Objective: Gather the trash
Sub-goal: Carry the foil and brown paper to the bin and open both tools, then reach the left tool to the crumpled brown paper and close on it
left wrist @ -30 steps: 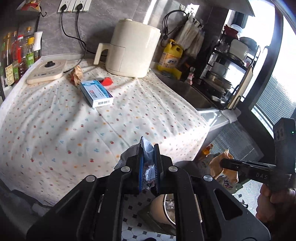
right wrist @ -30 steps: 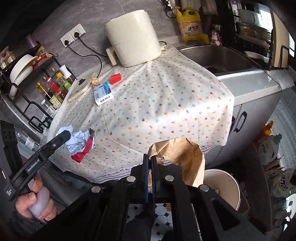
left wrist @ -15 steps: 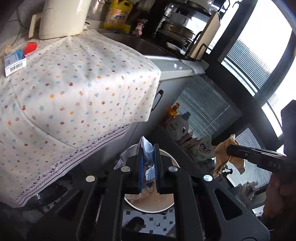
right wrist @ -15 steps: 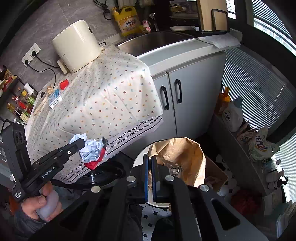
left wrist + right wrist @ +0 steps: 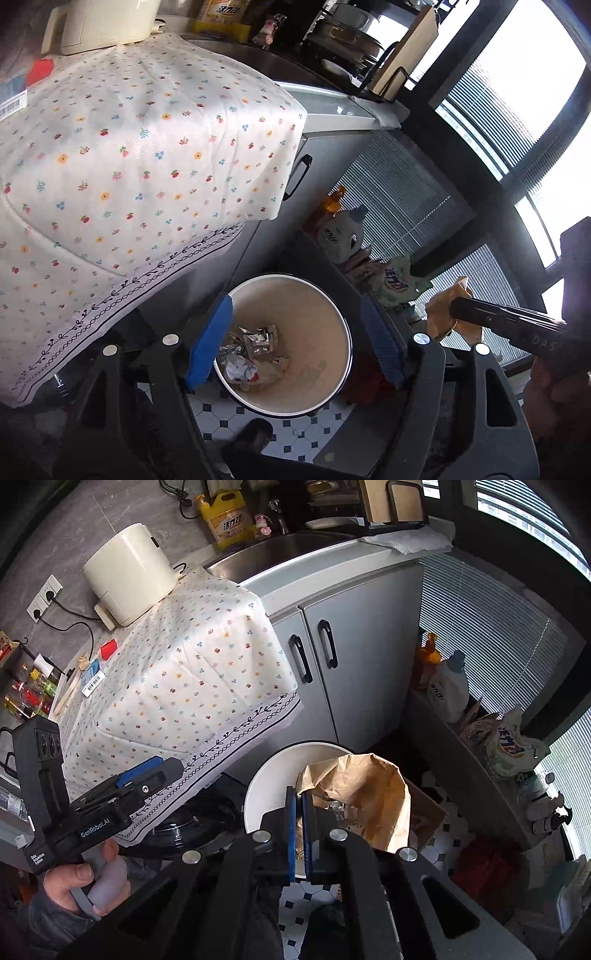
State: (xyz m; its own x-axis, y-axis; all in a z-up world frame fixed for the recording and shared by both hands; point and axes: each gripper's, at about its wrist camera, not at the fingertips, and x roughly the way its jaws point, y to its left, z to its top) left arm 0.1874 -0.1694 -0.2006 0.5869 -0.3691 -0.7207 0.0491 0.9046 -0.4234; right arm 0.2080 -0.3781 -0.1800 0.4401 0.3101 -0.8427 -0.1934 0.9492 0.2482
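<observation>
Crumpled trash (image 5: 245, 360) lies in bin (image 5: 332, 314) beneath spread left tool (image 5: 295, 345).

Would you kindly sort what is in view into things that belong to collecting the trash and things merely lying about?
Job in hand:
bin
wrappers lying in the bin
paper bag clamped in the right gripper
left gripper, open above the bin

Lying about:
air fryer
dish soap
sink
detergent bottle

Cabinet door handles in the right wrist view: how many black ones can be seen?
2. The left handle and the right handle stand side by side on the grey cabinet doors below the sink. The tablecloth may hide others.
</observation>
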